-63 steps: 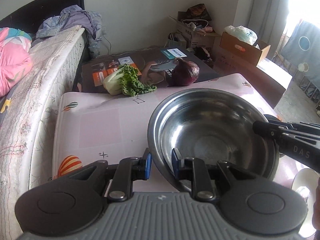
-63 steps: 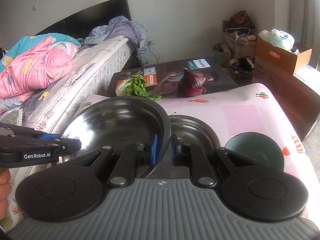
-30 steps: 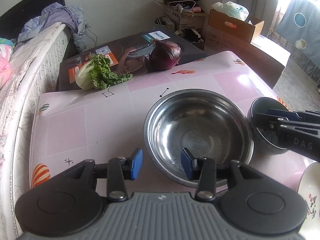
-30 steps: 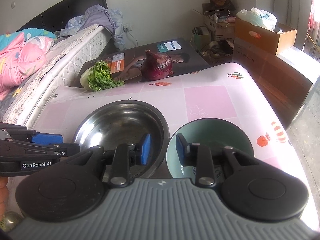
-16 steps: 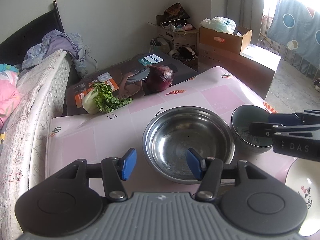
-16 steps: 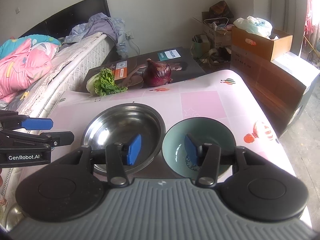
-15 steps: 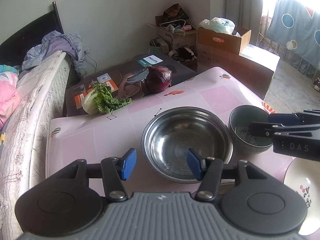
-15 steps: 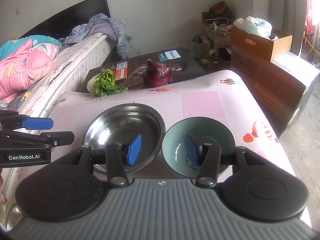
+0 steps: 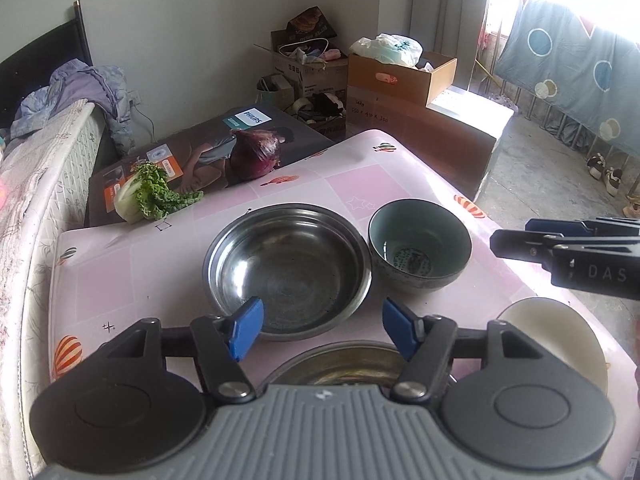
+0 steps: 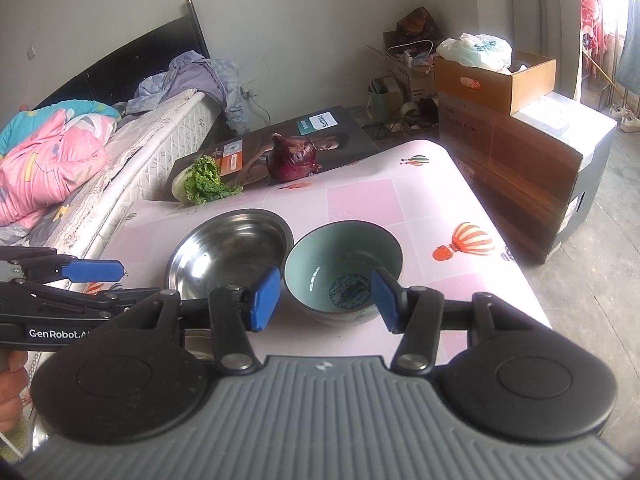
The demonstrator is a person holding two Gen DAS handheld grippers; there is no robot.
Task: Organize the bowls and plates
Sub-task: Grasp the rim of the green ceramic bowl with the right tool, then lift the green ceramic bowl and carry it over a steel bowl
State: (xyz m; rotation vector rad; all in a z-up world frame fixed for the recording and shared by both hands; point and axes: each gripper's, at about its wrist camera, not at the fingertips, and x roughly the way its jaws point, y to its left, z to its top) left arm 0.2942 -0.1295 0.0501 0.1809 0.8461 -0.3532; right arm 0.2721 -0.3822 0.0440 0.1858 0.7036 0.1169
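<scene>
While both pairs of jaws are opening with nothing between them, the readings below apply.

Left gripper (image 9: pixel 322 328): fingers wide apart and empty; the blue pads (image 9: pixel 246 327) hang above the near rim of the steel bowl without touching it.
Right gripper (image 10: pixel 325 300): fingers moderately apart and empty; the teal bowl shows in the gap beyond them, clear of both pads.
Steel bowl (image 9: pixel 288 270): upright on the table, about mid-surface, towards the left edge relative to its neighbour.
Teal bowl (image 9: pixel 419 244): upright, just beside the steel bowl on its right, nearer the table's right edge; whether the two rims touch cannot be told.
Second steel vessel (image 9: pixel 344 366): at the near edge, mostly hidden behind the left gripper body; type not determinable.
White dish (image 9: pixel 560 336): at the near right corner, partly hidden.
Table (image 9: pixel 360 176): pink patterned cover; the far half is bare of dishes.
Lettuce (image 9: pixel 150 196) and red onion (image 9: pixel 256 154): on a printed carton beyond the far edge; not part of the task.
Step in hand: judged as release completed; two bowls stand side by side, both grippers free.
Progress: judged partial; the two near-edge items are not yet grouped.
Next move: likely select one near-edge item, bring open jaws over its rim, close on the rim, then lift clear.
Caution: thin rims offer little pad area; grip squarely to avoid tilt.
</scene>
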